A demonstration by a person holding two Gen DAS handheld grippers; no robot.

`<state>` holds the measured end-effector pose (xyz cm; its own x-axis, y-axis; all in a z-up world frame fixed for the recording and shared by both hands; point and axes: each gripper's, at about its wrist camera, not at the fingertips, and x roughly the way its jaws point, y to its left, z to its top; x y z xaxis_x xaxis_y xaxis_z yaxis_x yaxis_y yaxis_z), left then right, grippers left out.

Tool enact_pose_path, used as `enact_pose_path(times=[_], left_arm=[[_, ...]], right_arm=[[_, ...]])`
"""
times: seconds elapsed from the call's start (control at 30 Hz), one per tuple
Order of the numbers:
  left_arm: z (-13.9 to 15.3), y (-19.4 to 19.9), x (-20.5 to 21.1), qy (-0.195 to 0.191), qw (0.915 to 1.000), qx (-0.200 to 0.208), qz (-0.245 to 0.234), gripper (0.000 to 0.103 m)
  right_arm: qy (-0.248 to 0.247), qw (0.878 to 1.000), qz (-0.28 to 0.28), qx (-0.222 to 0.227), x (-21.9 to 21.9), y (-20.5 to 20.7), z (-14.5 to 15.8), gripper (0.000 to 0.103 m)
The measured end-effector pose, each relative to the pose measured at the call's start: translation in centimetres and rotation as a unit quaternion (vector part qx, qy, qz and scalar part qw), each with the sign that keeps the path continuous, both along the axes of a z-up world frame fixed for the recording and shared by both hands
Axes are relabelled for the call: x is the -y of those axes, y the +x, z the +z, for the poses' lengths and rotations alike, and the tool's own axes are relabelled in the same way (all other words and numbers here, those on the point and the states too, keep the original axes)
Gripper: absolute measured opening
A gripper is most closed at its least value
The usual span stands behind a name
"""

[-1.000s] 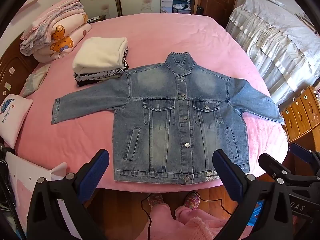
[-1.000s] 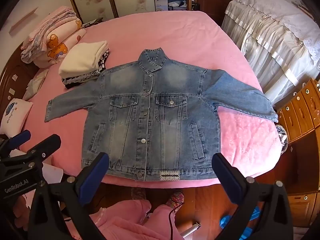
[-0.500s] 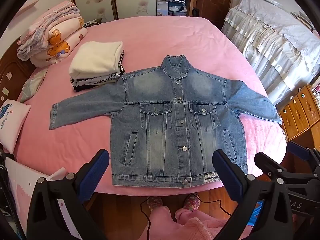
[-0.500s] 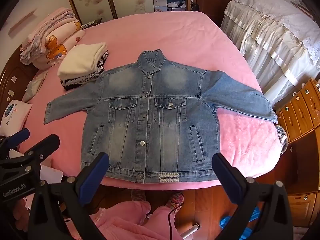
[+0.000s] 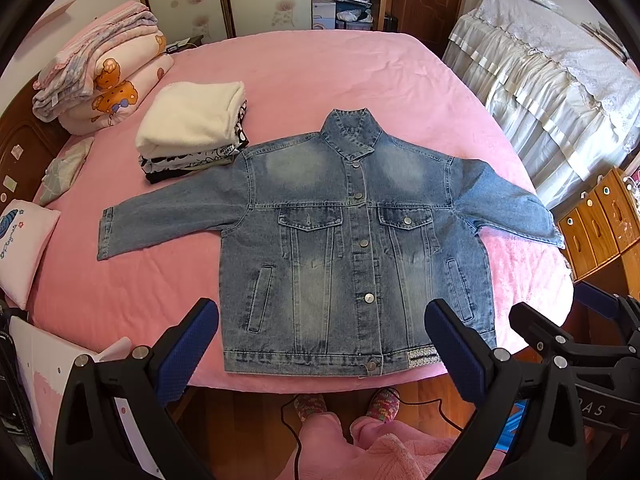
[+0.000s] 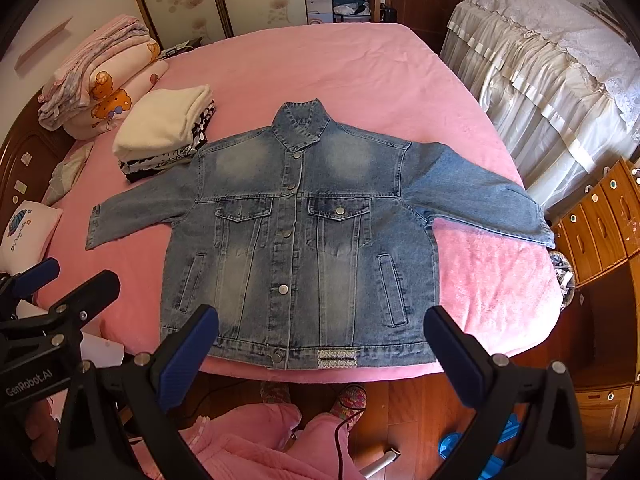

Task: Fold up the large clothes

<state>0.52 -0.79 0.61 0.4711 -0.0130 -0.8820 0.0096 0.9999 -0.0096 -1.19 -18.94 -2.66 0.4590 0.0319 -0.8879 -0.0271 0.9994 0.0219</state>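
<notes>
A bed (image 5: 328, 68) with a pink sheet fills most of both views, in a bedroom with a wooden floor (image 5: 248, 412), papered sliding panels behind, a dark wooden door and, to the right, furniture under a cream lace cover (image 5: 552, 72). Wooden drawers (image 6: 600, 220) stand at the bed's right side.

The denim jacket (image 5: 352, 248) lies flat on the bed, front up and buttoned, collar away from the camera, both sleeves spread out sideways, its hem along the near edge of the bed. Just beyond its left sleeve sits a stack of folded clothes (image 5: 192, 128) topped by a cream piece; farther back left, folded quilts (image 5: 100, 72) with a bear print, and a small white pillow (image 5: 20, 240) at the left edge.

The left gripper (image 5: 320, 340) and the right gripper (image 6: 320, 344) both hang above the bed's near edge, spread wide and grasping nothing, apart from the jacket. The person's pink-clad legs and patterned slippers (image 6: 352, 396) show below.
</notes>
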Motion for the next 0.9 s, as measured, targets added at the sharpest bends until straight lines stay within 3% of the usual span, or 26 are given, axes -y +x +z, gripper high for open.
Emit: enact_pose_path(times=[0.63,0.9], left_arm=[[-0.4,-0.4,0.8,-0.007,0.9999,-0.005,0.015,0.102],[-0.6,-1.6,1.4,-0.027,0.9984,-0.009,0.049,0.102]], right_arm=[[0.002,1.000,0.008,-0.002,0.9,0.2,-0.4,0.103],[0.007,1.000,0.019,-0.001,2.8,-0.4,-0.2,0.103]])
